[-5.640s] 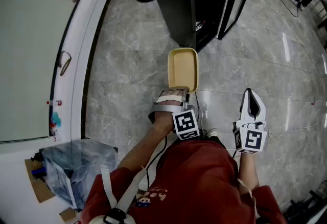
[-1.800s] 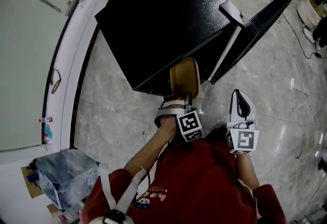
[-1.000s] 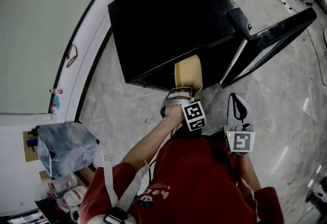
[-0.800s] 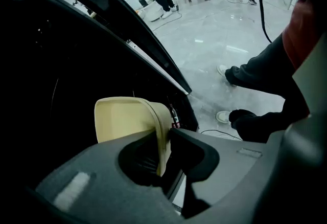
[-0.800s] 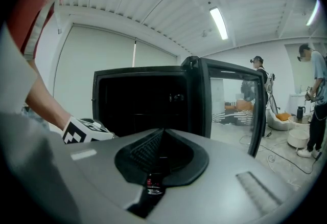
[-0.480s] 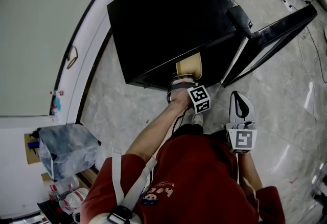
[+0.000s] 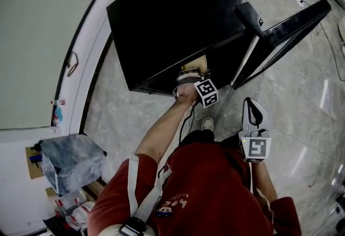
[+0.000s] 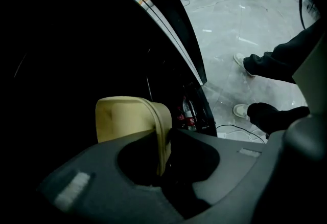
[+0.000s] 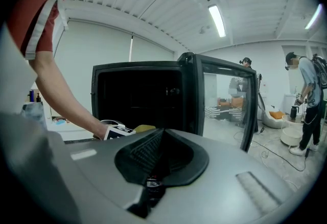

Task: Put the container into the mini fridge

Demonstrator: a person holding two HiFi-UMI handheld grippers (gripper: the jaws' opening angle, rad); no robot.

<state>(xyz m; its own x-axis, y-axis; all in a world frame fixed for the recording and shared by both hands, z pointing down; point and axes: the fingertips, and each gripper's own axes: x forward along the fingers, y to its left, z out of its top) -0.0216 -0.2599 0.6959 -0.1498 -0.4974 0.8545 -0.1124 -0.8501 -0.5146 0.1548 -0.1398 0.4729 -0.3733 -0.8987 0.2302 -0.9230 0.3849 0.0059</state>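
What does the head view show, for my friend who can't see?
Seen from above, a person in red holds a yellow container with the left gripper at the mouth of the open black mini fridge. The empty right gripper hangs nearby, shut.

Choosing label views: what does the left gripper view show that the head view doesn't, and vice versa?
Left gripper view only: the left hand-held gripper clamped on the container wall, and bottles low down. Head view only: the right hand-held gripper, the top of the fridge, a plastic bag by the wall. Both: container and fridge.
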